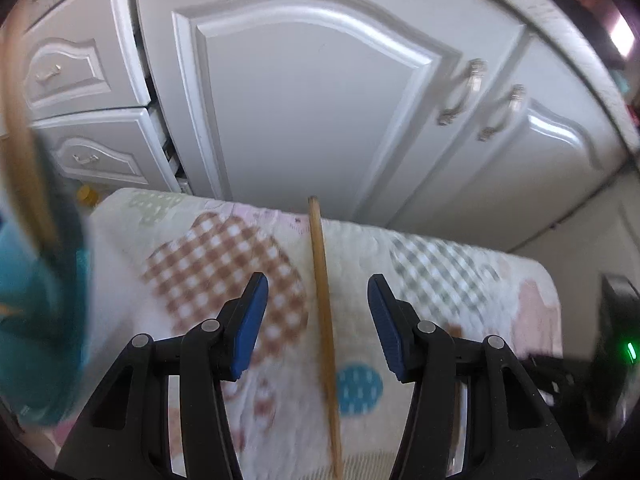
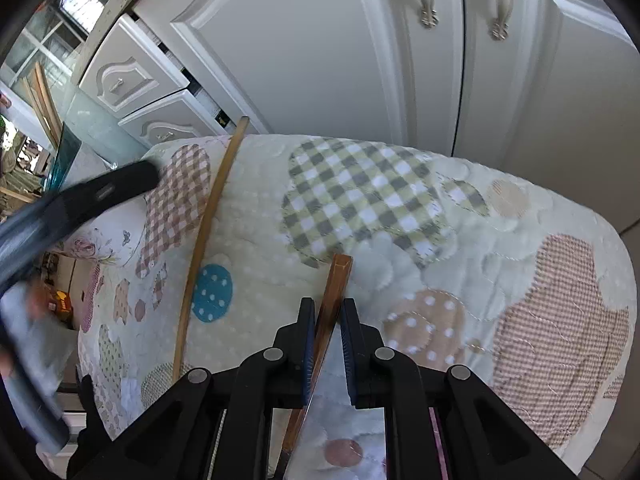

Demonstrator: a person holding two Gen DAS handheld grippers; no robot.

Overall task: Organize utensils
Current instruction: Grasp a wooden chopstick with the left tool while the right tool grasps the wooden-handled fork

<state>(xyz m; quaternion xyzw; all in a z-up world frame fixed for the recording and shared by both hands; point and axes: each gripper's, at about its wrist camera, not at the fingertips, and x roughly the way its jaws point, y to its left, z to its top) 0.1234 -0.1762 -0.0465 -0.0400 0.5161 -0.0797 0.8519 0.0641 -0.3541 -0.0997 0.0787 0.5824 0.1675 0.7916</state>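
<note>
My right gripper (image 2: 326, 344) is clamped on the handle of a brown-handled utensil (image 2: 334, 292), its square-cut end poking out past the blue pads toward the white cabinets; a shiny flat part runs back under the wrist, possibly a blade, though I cannot tell for sure. The handle sits at a slant between the pads rather than square to them, so I judge it could pivot or slide out if I swing the wrist quickly.

My left gripper (image 1: 318, 320) hangs wide open over the patchwork quilt (image 1: 460, 280), its jaws well apart on either side of a thin wooden stick (image 1: 322, 300) lying on the cloth. Nothing touches the stick yet. The left view is motion-blurred, so my alignment is less sure than it looks. The stick is slim and the quilt soft: closing too high would miss it, closing too low could pinch fabric and drag the cover along.

In the right view the same stick reaches to the far edge of the quilt, its tip just past the hem. A sideways nudge there could, I think, roll it off toward the floor.

Beyond, the cabinet doors (image 1: 320, 100) are closed and two drawers (image 1: 92, 144) at the left stand slightly ajar. With the sharp-looking utensil pointing that way, a careless reach could strike the door fronts.
</note>
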